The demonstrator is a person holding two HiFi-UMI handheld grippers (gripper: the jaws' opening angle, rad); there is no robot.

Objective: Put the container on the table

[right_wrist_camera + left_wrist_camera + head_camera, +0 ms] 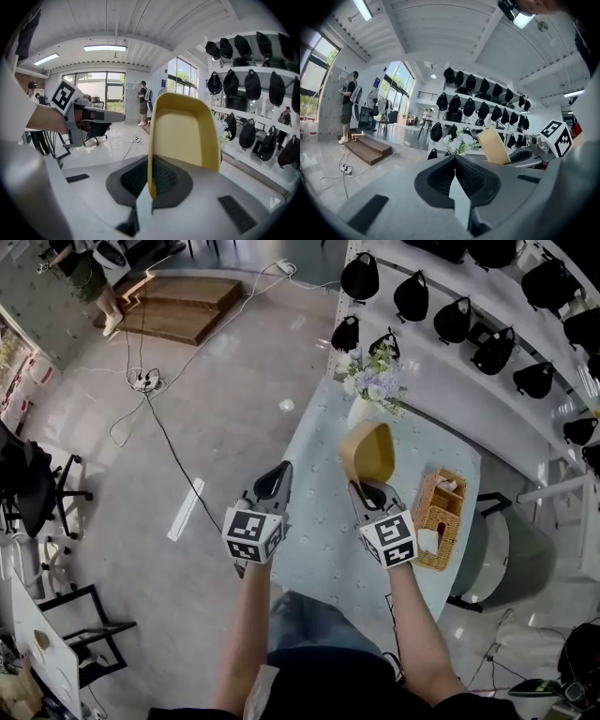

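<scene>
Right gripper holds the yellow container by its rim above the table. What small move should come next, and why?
Probably lower the right gripper straight down, jaws shut, until the yellow container meets the bare table. It seems to hang tilted in the air, apart from the flower vase and the wicker basket, so releasing now would likely drop it.

**A:** How are the arms placed?

**B:** Seen from the head view, the left forearm (pixel 246 634) and the right forearm (pixel 417 634) are bare. They reach forward side by side.

**A:** And the grippers?

**B:** The left gripper (pixel 281 471) points ahead, its jaws pressed together with nothing between them. The right gripper (pixel 364 487) is near it and level with it. Its jaws are clamped on the rim of a yellow container (pixel 368 452), which it holds up at a tilt.
</scene>
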